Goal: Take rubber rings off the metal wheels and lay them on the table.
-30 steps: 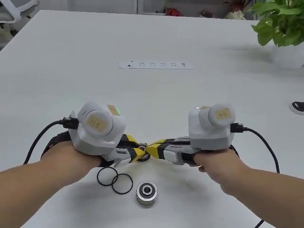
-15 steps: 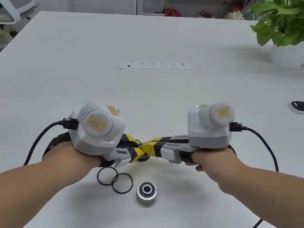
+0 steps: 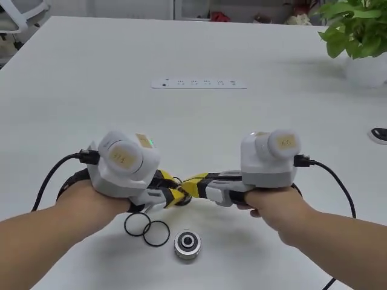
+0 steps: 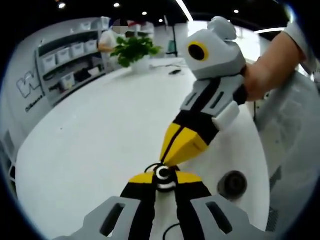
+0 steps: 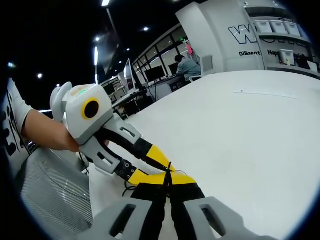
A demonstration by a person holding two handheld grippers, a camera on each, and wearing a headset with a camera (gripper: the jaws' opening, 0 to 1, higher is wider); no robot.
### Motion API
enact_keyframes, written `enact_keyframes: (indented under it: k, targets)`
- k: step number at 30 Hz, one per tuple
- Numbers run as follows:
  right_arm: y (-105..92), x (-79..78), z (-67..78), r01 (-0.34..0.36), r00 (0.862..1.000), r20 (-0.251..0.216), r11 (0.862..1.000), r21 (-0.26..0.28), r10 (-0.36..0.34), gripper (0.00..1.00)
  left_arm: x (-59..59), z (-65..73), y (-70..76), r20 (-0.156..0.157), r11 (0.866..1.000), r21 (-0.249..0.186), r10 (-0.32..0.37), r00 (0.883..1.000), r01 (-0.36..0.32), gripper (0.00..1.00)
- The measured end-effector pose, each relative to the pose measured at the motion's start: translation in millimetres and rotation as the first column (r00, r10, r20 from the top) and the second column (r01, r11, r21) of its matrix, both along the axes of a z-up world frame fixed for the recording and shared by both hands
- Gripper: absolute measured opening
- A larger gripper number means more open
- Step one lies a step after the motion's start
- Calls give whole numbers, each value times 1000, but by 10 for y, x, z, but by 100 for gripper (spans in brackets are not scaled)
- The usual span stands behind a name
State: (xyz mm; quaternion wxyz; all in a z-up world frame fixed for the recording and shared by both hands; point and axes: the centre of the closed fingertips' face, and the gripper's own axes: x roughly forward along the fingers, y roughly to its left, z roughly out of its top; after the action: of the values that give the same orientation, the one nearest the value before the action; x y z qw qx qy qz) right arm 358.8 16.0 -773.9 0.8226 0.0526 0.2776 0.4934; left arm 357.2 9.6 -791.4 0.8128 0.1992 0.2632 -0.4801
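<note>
left tongs (image 4: 163,179) still clamping wheel (image 4: 162,173), right tongs (image 5: 168,176) still pinched, rings (image 3: 147,228) unmoved

Table (image 3: 199,48) is showing smooth matt white. Near wheel (image 3: 187,243) is gleaming as polished metal with a dark hub. Two rings (image 3: 136,224) beside it are looking like thin matt black rubber. Held wheel (image 4: 162,173) is shining as bright metal. Left gripper (image 3: 179,196) and right gripper (image 3: 188,192) are showing matt grey-white plastic shells. Far power strip (image 3: 198,83) is looking like white plastic.

Feed looks bright and even for me, ceiling spots (image 4: 116,5) overhead, soft shadows on the table (image 3: 91,72), gripper views warp at edges.
</note>
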Motion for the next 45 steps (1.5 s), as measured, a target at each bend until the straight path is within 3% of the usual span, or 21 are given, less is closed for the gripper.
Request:
enact_keyframes:
  k: [11,27,45]
  targets:
    - [28,-14,82,-4,1000,4,1000,20,4,0,-74,153,24,10,1000,-26,-12,1000,12,21]
    - [16,-16,182,2,1000,10,999,41,-2,0,-182,356,149,48,999,-43,-16,999,18,27]
    - [67,-70,295,-11,1000,17,998,64,10,0,-265,499,267,56,997,-74,1,998,3,39]
